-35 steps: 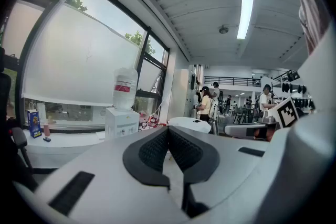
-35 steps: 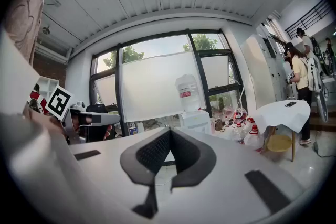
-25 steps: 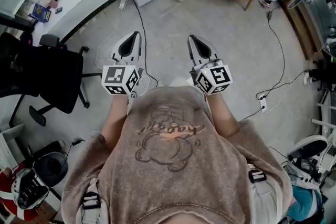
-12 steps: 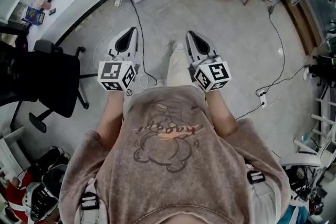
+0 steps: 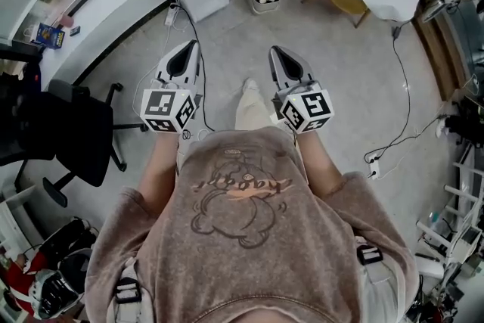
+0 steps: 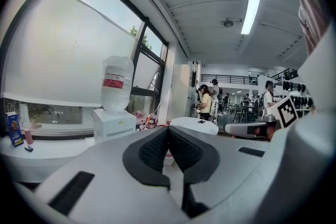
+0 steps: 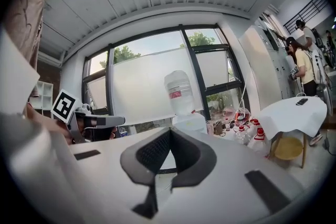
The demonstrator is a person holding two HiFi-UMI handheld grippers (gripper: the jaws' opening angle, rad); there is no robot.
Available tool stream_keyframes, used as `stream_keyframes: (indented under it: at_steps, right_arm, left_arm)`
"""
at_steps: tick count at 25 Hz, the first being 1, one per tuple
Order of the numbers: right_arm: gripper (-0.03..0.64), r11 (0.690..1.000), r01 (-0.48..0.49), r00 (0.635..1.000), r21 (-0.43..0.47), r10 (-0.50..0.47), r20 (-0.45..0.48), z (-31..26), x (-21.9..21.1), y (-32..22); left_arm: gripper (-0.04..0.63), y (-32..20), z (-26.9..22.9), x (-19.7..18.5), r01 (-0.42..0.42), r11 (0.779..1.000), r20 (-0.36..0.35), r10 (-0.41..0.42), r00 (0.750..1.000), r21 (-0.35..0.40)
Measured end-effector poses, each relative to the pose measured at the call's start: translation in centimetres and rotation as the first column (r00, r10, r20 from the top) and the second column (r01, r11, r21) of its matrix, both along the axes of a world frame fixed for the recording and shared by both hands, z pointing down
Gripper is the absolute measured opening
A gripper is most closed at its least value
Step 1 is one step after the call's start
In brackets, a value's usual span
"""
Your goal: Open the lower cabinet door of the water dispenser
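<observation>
The right gripper (image 7: pixel 170 129), pale grey plastic with black ribbed pads, fills the view from 3 through 6 to 9 o'clock. Its jaws are together at the tips, with nothing between them. Just above the tips, toward 12 o'clock, stands the white box-shaped water dispenser (image 7: pixel 190 122) with a clear upturned bottle bearing a red label (image 7: pixel 180 93); the jaws hide its lower part. Behind it is a dark-framed window with a frosted panel (image 7: pixel 139 89). At 9 o'clock the left gripper (image 7: pixel 119 121) shows with its black-and-white marker cube (image 7: pixel 64 105). At 3 o'clock is a round white table (image 7: pixel 287 114), with red-capped clear bottles (image 7: pixel 245 132) on the floor between it and the dispenser.
</observation>
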State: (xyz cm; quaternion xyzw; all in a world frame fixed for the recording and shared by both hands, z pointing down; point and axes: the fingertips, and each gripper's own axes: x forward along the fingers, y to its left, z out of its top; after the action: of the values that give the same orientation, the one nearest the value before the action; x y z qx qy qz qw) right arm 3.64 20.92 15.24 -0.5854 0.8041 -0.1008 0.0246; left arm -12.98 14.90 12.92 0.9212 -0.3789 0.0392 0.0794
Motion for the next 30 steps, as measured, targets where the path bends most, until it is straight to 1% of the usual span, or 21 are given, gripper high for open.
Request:
stream_keyframes:
  at_steps: [7, 16, 23, 30]
  right_arm:
    - [0.005, 0.997, 0.077, 0.997, -0.009, -0.077, -0.016, -0.9, 4.4, -9.1]
    - [0.005, 0.987, 0.160, 0.987, -0.034, -0.160, -0.012, -0.2, 8.8, -17.5]
    - [0.005, 0.978, 0.203, 0.979, -0.046, -0.204, -0.014, 0.7, 10.4, -21.9]
    - [0.005, 0.973, 0.222, 0.975, -0.070, -0.223, -0.012, 1.8, 9.7, -25.1]
  left_arm:
    - [0.012, -8.1, -1.4, 4.8, 0.059, 0.998, -0.008, -0.059, 0.998, 0.002]
    - [0.013, -15.1, -1.0, 9.5, 0.131, 0.991, 0.003, -0.131, 0.991, -0.001]
    - [0.012, -18.7, -0.4, 11.1, 0.173, 0.985, 0.023, -0.173, 0.985, 0.003]
    - [0.014, -21.5, 0.3, 10.7, 0.189, 0.982, 0.027, -0.189, 0.982, -0.006]
